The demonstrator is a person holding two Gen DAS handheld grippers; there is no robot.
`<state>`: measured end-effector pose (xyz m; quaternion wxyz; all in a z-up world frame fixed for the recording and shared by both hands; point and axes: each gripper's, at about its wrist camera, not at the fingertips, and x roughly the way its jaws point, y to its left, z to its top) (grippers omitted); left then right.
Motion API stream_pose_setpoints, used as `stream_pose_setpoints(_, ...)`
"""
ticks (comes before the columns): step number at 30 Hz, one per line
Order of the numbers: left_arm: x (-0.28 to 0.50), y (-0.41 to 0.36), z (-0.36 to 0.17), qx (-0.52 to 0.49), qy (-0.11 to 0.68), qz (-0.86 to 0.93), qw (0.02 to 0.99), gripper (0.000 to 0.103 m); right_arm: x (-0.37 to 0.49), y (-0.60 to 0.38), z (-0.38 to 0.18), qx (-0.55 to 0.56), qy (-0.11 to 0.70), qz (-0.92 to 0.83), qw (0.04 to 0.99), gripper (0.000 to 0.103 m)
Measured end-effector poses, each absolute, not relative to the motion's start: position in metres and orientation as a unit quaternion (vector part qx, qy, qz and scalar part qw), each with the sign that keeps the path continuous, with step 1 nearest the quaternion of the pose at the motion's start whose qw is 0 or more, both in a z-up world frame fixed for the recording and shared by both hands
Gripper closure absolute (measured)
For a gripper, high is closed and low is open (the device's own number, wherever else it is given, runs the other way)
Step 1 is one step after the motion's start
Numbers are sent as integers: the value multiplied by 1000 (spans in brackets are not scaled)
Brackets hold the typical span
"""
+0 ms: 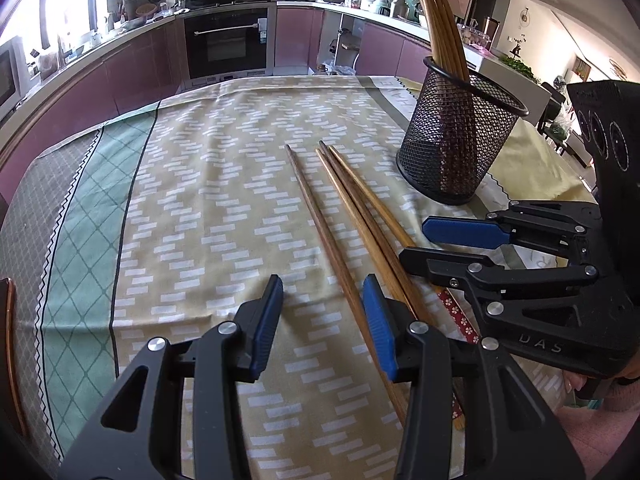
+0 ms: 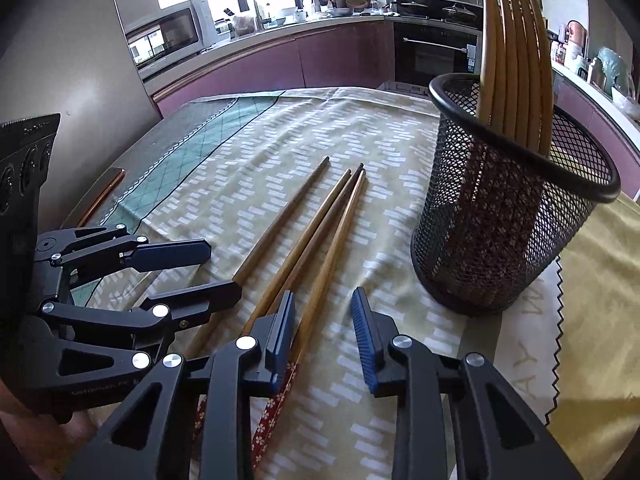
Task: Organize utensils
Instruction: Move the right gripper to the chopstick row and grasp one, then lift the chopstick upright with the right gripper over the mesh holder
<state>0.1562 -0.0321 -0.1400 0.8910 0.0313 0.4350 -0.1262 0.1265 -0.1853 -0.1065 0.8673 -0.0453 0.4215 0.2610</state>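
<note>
Several brown wooden chopsticks (image 1: 344,216) lie side by side on the patterned tablecloth; they also show in the right wrist view (image 2: 316,232). A black mesh holder (image 1: 456,140) stands upright to their right with several chopsticks in it, seen close in the right wrist view (image 2: 508,208). My left gripper (image 1: 324,308) is open and empty, low over the cloth, its right finger over the lying chopsticks. My right gripper (image 2: 324,320) is open and empty, its left finger over the chopsticks' handle ends. Each gripper shows in the other's view, the right one (image 1: 416,244) and the left one (image 2: 224,272).
The tablecloth (image 1: 200,200) covers the table, with a yellow cloth (image 2: 592,280) under the holder's right side. A phone-like slab (image 2: 104,192) lies near the table's left edge. Kitchen counters and an oven (image 1: 228,40) stand beyond the far edge.
</note>
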Motion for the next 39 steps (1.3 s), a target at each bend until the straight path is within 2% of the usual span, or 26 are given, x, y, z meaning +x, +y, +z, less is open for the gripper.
stream_pose_setpoints(8, 162, -34, -141, 27, 433, -122, 893, 67, 133, -196, -108, -14, 424, 256, 869, 93)
stream_pose_setpoints(11, 160, -31, -143, 18, 430, -119, 895, 70, 130, -202, -108, -1, 426, 257, 868, 96)
stream_pose_setpoints(19, 150, -27, -141, -11, 431, -123, 894, 96, 125, -215, -106, 36, 423, 269, 865, 97)
stream_pose_setpoints(25, 141, -23, -139, -14, 429, -119, 895, 101, 115, -214, -102, 31, 417, 287, 862, 97)
stream_pose_setpoints(32, 133, -22, -138, -10, 430, -126, 894, 102, 116, -211, -107, 21, 427, 296, 854, 97)
stream_pose_setpoints(35, 134, -22, -139, -5, 433, -127, 892, 96, 117, -211, -109, 18, 432, 296, 852, 96)
stream_pose_setpoints(37, 137, -23, -141, 1, 436, -125, 891, 87, 118, -210, -110, 14, 433, 295, 852, 96)
stream_pose_setpoints(39, 143, -24, -142, 4, 438, -121, 891, 85, 120, -209, -109, 12, 433, 292, 853, 96)
